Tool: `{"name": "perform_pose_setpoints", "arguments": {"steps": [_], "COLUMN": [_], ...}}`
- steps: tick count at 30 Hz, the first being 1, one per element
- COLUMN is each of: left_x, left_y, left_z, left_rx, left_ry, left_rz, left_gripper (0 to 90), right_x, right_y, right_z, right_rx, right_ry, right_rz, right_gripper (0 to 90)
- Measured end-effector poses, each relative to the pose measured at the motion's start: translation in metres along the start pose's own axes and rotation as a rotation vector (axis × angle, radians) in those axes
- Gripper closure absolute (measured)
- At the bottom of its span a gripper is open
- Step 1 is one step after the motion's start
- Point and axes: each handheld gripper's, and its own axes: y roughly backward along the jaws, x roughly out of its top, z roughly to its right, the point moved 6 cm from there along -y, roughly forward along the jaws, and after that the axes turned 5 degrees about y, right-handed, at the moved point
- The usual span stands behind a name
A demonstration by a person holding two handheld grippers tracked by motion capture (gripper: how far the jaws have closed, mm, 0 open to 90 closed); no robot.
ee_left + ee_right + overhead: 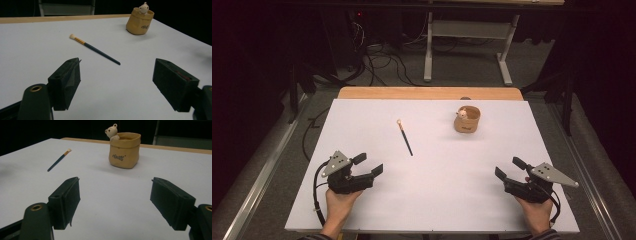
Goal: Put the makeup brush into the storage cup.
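the paintbrush [405, 136] lies flat on the white table [432, 200] a little left of centre in the high view, bristles toward the top of the frame, well apart from the tan pot [467, 120] at upper centre-right. the left gripper [368, 165] at lower left and the right gripper [508, 168] at lower right both rest with jaws spread wide and nothing between them. the brush looks light, thin and stiff, likely to roll; the dark handle near its middle seems the best place to pinch it. the right gripper view shows lettering on the pot and a small bear figure [112, 131] at its rim, which the high view blurs.
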Motion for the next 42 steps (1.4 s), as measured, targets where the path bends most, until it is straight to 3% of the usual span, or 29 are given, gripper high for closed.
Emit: {"name": "perform_pose_setpoints", "arguments": {"steps": [20,32,38,42], "left_x": [0.0001,0.0004,0.0019,0.0063], "left_y": [0.0016,0.0024,0.0035,0.005], "left_z": [0.0001,0.0019,0.0024,0.0071], "left_rx": [0.007,-0.013,-0.005,0.002], "left_ry": [0.003,0.001,0.021,-0.005], "left_rz": [-0.005,-0.007,-0.002,0.011], "left_gripper": [22.5,22.6,21.4,21.4], "right_x": [-0.0002,-0.0004,-0.0003,-0.0005], "right_y": [-0.0002,-0.0007,-0.0006,-0.0008], "right_z": [-0.0006,-0.0011,-0.001,-0.0013], "right_rx": [0.002,0.005,0.004,0.005], "right_ry": [0.0,0.0,0.004,0.002], "right_rz": [-0.004,-0.005,-0.005,-0.006], "right_gripper": [25.6,25.6,25.6,25.7]}}
